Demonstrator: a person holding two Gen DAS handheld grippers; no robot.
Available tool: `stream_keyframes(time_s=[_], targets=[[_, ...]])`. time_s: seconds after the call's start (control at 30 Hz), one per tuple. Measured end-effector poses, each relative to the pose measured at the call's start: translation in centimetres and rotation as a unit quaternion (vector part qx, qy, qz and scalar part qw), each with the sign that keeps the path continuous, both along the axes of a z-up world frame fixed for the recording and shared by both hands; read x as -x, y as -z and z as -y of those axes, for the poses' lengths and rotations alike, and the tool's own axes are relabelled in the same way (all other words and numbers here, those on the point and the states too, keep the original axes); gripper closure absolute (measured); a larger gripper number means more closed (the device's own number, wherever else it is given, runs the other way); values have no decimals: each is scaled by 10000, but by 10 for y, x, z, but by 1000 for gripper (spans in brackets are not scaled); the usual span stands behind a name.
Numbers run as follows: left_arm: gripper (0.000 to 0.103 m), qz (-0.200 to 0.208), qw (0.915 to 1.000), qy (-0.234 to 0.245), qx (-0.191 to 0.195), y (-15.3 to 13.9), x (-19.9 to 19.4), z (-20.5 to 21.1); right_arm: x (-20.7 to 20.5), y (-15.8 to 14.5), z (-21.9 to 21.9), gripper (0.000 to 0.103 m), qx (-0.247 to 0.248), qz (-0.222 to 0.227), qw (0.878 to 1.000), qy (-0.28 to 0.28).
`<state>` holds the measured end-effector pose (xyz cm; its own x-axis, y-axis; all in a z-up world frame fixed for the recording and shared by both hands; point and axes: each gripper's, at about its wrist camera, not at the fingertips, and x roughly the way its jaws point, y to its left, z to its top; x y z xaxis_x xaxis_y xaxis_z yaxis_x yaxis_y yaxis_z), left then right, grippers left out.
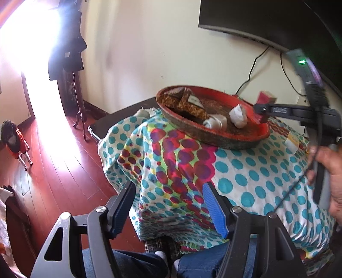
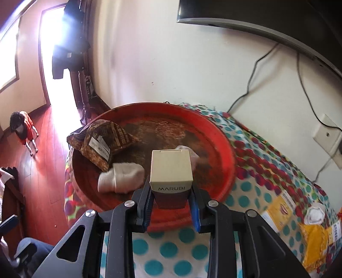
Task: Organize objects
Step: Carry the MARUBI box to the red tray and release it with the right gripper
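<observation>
My right gripper is shut on a small carton, cream on top and dark red below, marked MARUBI. It holds the carton over the near side of a round red woven tray. In the tray lie a brown patterned packet and two rolled white socks, one of them partly hidden behind the carton. In the left wrist view the tray sits on a dotted cloth, and the right gripper reaches over its right rim with the carton. My left gripper hangs open and empty over the table's near edge.
A polka-dot cloth covers the table. Yellow packets and a white lid-like item lie at the right. A small dog in an orange coat stands on the wooden floor. A coat stand, a wall screen and cables are behind.
</observation>
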<state>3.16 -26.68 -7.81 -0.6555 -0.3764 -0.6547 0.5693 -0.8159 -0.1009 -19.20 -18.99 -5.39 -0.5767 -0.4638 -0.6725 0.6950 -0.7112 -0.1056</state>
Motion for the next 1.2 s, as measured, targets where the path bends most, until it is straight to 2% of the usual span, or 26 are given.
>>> stream_keyframes(time_s=[0.43, 0.63, 0.87, 1.2], targets=[[36, -101, 9994, -17, -332, 3, -1, 10, 7, 7, 65, 75, -132, 86, 9997, -184], [36, -95, 9992, 38, -397, 5, 0, 11, 31, 13, 89, 75, -258, 235, 9993, -97], [36, -102, 9978, 35, -658, 11, 2, 19, 50, 20, 103, 75, -369, 283, 9989, 25], [36, -69, 9968, 94, -786, 15, 4, 21, 55, 28, 118, 75, -419, 345, 9985, -29]])
